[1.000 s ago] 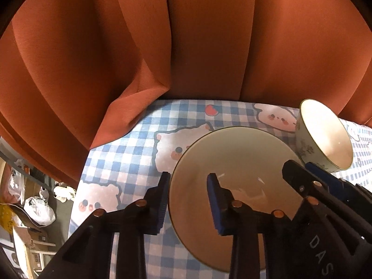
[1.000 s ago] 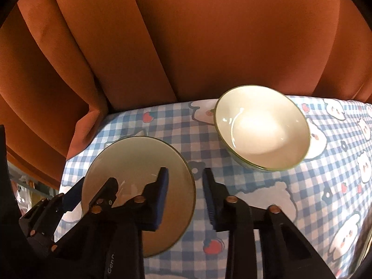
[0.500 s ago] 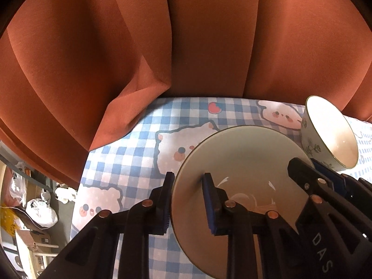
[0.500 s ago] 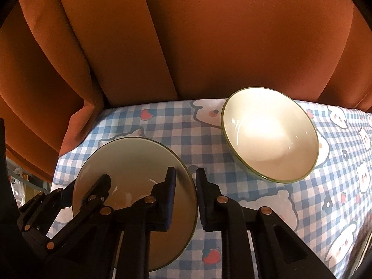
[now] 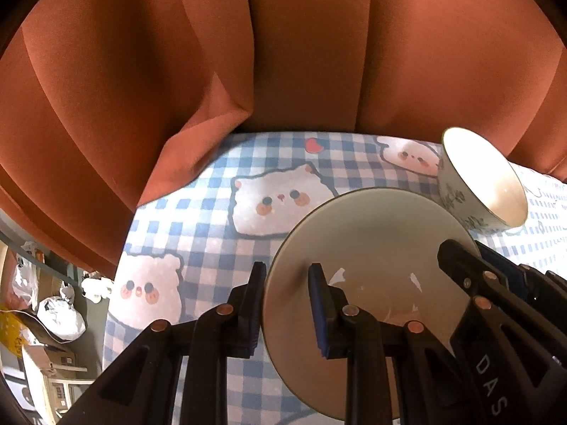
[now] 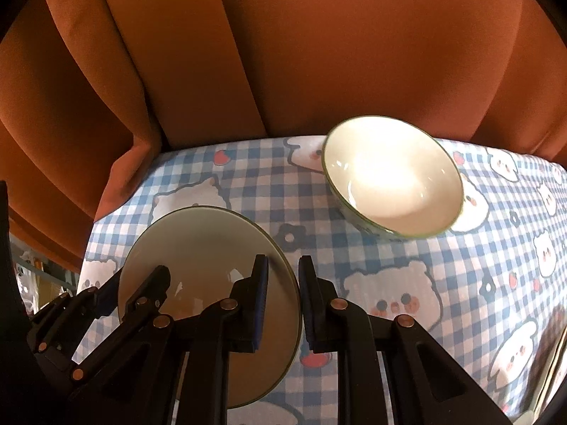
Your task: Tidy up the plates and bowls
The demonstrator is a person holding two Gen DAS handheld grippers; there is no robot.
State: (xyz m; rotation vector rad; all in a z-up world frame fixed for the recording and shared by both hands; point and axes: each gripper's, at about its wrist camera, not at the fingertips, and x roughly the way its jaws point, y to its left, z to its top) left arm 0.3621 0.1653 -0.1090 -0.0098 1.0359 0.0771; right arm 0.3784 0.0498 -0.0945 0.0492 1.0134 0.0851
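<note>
My left claw [image 5: 287,304] and right claw [image 6: 283,301] pinch opposite rims of the pale, green-edged round plate [image 5: 372,248], face up.

1 plate [image 5: 372,233], 1 bowl [image 6: 393,180], 2 grippers.

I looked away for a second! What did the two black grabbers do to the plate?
Both closed in. The left gripper pinched the left rim of the round cream plate with the thin green edge, and the right gripper pinched its right rim, so each now clamps one side. The plate, the cream green-rimmed bowl and the blue checked bear tablecloth stayed where they were.
</note>
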